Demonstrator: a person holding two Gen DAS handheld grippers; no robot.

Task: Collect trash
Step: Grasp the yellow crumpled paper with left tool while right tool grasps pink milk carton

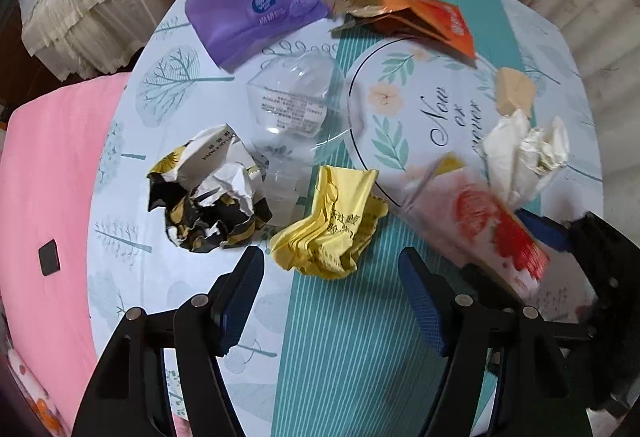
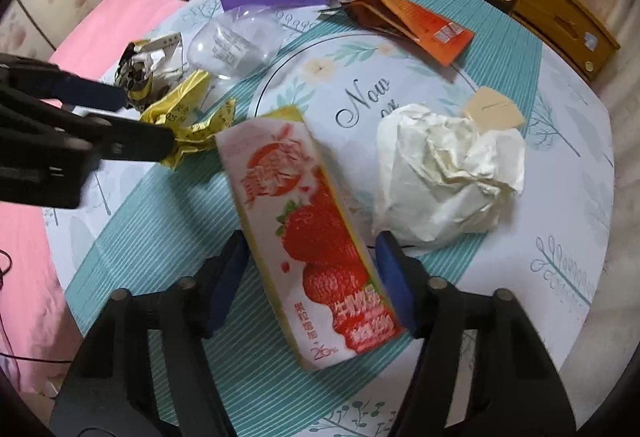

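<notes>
Left tool point(image 1: 332, 293) agape, right tool point(image 2: 312, 277) clamped.

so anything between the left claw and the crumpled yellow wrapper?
Nothing visible. The left claw is open with the yellow wrapper lying just ahead of its fingertips on bare tablecloth. The black-and-white crumpled paper sits to the wrapper's left, out of the way.

The left gripper point(image 1: 332, 293) is black, with two angular fingers point(image 1: 240, 293) faced in dark blue textured pads and joined to forked linkage arms by round silver pins. The right gripper point(image 2: 312, 281) is built the same way: matte black arms, blue pads on the inner faces of its fingers point(image 2: 394, 289), and silver rivets at the joints
</notes>
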